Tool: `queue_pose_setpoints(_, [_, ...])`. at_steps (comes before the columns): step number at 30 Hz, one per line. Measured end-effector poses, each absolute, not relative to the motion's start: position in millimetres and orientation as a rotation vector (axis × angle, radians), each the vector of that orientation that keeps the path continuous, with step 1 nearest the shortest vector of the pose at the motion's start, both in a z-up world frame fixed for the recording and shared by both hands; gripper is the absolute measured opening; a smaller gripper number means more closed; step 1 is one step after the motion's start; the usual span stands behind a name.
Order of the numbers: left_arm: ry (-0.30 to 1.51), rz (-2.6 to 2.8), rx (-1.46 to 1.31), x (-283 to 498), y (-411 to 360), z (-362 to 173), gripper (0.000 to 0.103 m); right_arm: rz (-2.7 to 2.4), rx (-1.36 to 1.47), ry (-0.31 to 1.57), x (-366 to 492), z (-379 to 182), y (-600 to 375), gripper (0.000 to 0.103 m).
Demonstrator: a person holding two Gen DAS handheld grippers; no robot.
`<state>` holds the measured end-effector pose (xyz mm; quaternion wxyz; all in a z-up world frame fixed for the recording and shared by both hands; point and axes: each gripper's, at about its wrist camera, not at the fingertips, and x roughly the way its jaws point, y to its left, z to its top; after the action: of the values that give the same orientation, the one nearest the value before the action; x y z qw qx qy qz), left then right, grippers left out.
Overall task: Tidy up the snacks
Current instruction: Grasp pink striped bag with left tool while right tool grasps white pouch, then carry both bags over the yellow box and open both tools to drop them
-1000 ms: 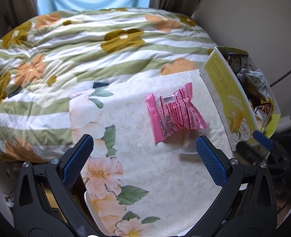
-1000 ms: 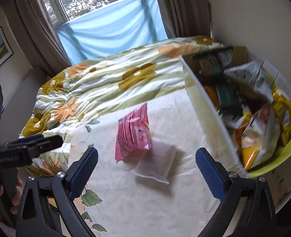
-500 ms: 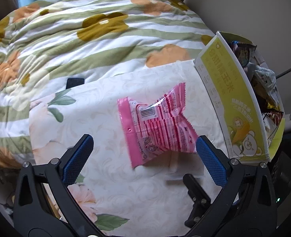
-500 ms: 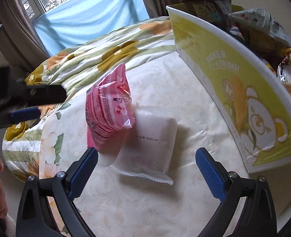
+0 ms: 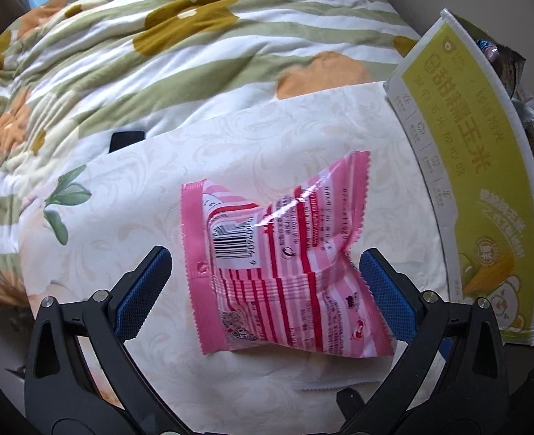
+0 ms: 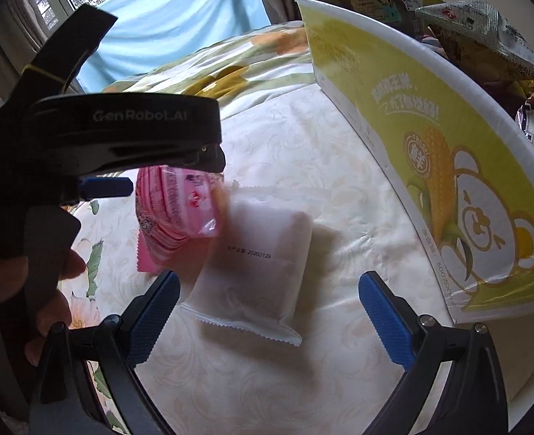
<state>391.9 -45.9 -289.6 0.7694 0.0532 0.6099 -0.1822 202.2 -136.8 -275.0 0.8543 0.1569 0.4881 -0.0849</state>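
Note:
A pink striped snack packet point(image 5: 281, 272) lies on the cream floral cloth point(image 5: 230, 152), resting partly on a white packet point(image 6: 259, 264). My left gripper point(image 5: 265, 290) is open, its blue pads on either side of the pink packet and close to it. My right gripper point(image 6: 268, 311) is open around the near end of the white packet. In the right wrist view the left gripper's black body hangs over the pink packet point(image 6: 172, 210). A yellow-green cardboard box point(image 6: 430, 152) full of snack bags stands at the right.
A green-striped flowered quilt point(image 5: 158, 54) lies beyond the cloth. The box wall point(image 5: 477, 181) stands close to the right of both packets. A dark flat object point(image 5: 125, 139) shows at the cloth's far edge. A window with a blue curtain point(image 6: 180, 11) is behind.
Both grippers have moved forward and down. The left now brackets the pink packet; the right has closed in on the white packet. The left gripper now fills the right view's left side.

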Motion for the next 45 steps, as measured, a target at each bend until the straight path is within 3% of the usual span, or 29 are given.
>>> queue_pose_setpoints(10, [1.341,-0.352,0.133,394.3,-21.4,-304.0,0.101,-0.148,0.325,1.042,210.9,-279.7,-134.0,0.099])
queue_pose_setpoints(21, [1.259,-0.386,0.215,388.1,-16.1,-293.3,0.076,-0.137,0.293,1.051,235.0,-292.3,-130.5,0.098])
queue_pose_setpoints(27, [1.240,-0.380,0.233,374.6,1.6,-289.6,0.068,-0.127,0.243,1.079,243.7,-299.7,-120.2,0.086])
queue_pose_setpoints(39, [1.236,-0.398,0.294,354.4,13.7,-303.2,0.068,-0.159,0.141,1.089,248.4,-309.8,-113.3,0.076])
queue_pose_setpoints(45, [1.220,-0.403,0.260,355.1,18.3,-298.8,0.064,-0.160,0.120,1.077,250.7,-308.9,-110.9,0.062])
